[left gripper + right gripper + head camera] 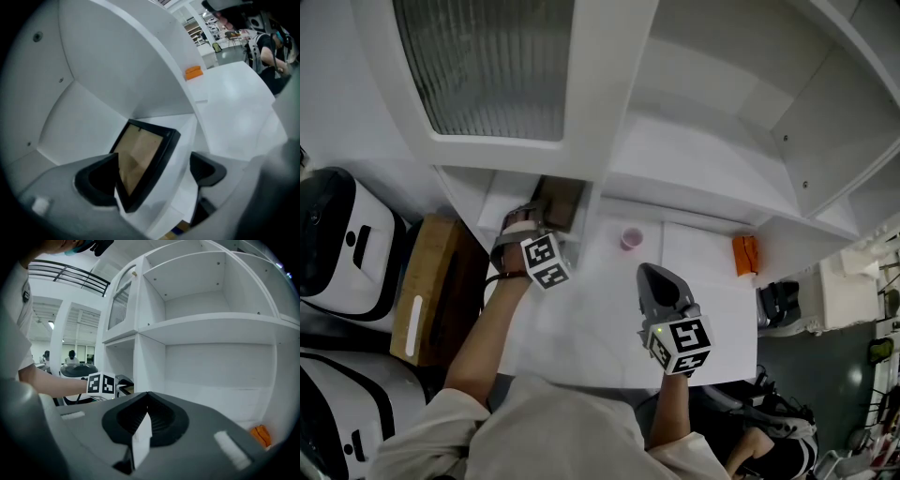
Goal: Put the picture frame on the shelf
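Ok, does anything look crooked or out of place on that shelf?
The picture frame looks askew: it leans tilted in the corner of the lower shelf compartment rather than standing upright and square. Nothing else stands out.

My grey, black-padded left gripper [150, 176] and my grey, black-padded right gripper [145, 413] are each carrying a cube patterned in black-and-white squares, the left marker cube [546, 261] and the right marker cube [680, 342]. The black-rimmed rectangular picture frame [143, 161] is showing a tan, cardboard-brown panel. The plain white wooden shelf unit [211, 324] and the white flat tabletop [581, 328] are looking alike in colour. A small orange block [193, 72] is standing out brightly, and a little pink round thing [631, 238] is glowing pale. The ribbed glass door pane [487, 61] is reading grey with fine vertical lines. A brown wooden board [431, 272] is showing beside rounded white-and-black machines [342, 239].
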{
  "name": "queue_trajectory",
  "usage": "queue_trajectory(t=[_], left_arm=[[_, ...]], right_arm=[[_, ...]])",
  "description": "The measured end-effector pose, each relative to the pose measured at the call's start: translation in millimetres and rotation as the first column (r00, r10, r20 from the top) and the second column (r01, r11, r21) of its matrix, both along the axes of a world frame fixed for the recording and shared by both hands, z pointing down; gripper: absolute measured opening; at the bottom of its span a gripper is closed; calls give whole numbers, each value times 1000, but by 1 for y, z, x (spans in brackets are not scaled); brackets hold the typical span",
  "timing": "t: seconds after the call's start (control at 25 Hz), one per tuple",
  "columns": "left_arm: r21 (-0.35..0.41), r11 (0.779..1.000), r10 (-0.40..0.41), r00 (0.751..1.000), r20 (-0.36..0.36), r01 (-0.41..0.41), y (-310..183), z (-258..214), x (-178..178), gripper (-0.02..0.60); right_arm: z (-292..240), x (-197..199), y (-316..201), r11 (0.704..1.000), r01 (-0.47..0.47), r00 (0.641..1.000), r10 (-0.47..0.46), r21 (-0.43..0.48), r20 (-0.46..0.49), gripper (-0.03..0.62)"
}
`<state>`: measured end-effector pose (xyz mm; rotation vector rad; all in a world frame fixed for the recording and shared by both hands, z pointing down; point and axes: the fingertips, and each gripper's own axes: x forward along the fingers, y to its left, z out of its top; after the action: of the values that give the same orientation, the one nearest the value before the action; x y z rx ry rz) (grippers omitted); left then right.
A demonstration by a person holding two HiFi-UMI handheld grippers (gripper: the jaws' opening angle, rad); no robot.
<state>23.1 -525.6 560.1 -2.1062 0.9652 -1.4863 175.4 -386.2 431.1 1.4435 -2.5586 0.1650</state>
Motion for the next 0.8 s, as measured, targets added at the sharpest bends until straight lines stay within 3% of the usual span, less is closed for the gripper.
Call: queue_trajectory(t=[0.36,0.8], left_arm=[[30,999,12,1000,-25,-11,33,-19,-10,465],[3,1000,9,987,-163,-9,82,-26,-28,456]], right_arm=[[-14,-10,17,1000,1,1000,-1,24,4,5],[-24,-34,53,999,2,1000,-2,49,-10,5]])
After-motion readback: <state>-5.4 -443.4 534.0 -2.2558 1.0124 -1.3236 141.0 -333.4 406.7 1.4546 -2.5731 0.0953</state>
